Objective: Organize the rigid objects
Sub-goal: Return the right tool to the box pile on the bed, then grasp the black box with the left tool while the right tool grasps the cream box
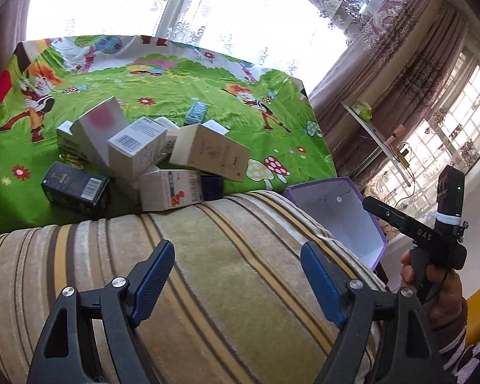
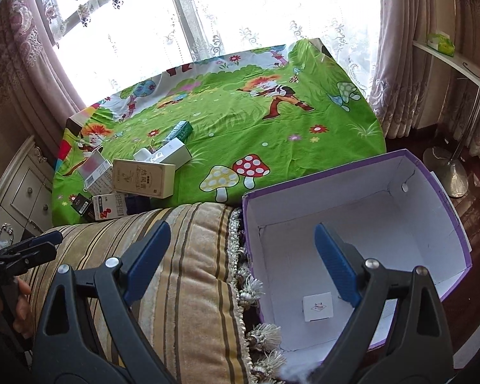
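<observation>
Both grippers are spread and hold nothing. The pile of cartons lies on the green cloth, ahead and left of the left gripper, past the striped cushion; that gripper seems nearer. The beige carton runs crosswise to its jaws. The right gripper hovers by the purple box, which has one small white carton inside

Cartons heaped on cloth — purple bin open.
</observation>
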